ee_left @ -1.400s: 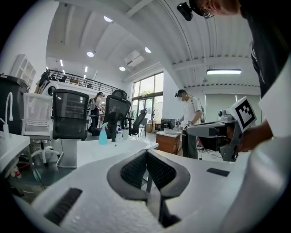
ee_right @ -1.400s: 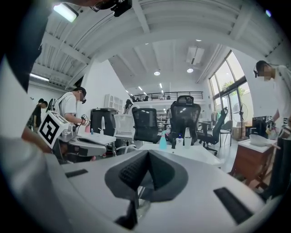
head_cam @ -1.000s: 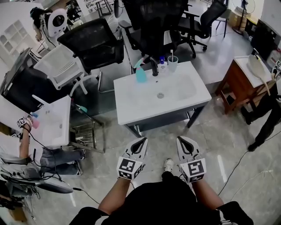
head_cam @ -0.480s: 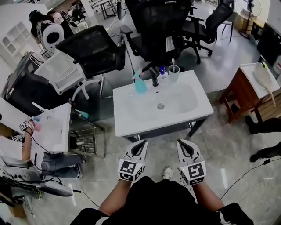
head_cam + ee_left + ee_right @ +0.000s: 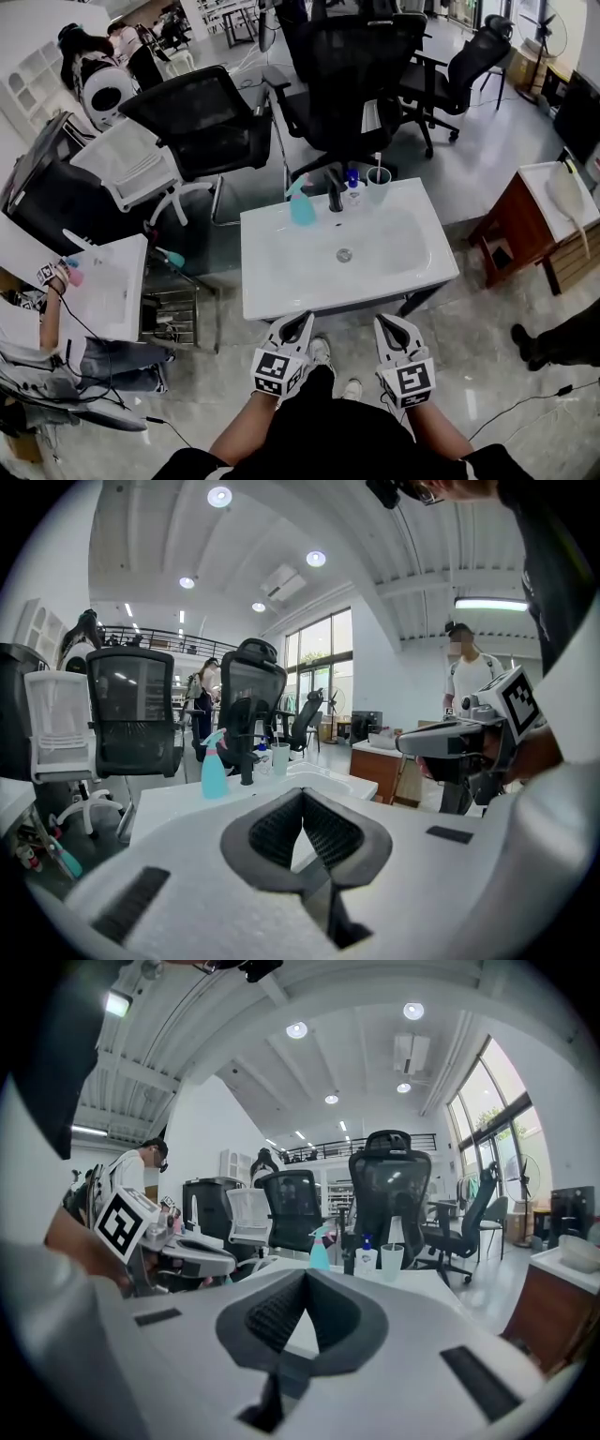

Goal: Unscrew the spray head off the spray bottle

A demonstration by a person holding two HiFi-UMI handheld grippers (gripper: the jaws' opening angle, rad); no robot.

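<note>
A teal spray bottle [image 5: 301, 201] with a pale spray head stands at the back left of a white washbasin [image 5: 272, 281]. It also shows in the left gripper view, spray bottle [image 5: 215, 766], and in the right gripper view, spray bottle [image 5: 320, 1246]. My left gripper [image 5: 302, 320] and right gripper [image 5: 382, 322] hang side by side just in front of the basin's near edge, both shut and empty. Each points toward the basin, well short of the bottle.
A black tap [image 5: 334, 191], a small pump bottle [image 5: 352, 188] and a cup [image 5: 378, 185] stand behind the bowl. Black office chairs [image 5: 206, 117] crowd the far side. Another basin [image 5: 105, 286] with a person is at left; a wooden stand [image 5: 525, 230] is at right.
The basin has come closer beneath me as I stepped toward it. Both grippers now sit right at its near edge, still shut.
</note>
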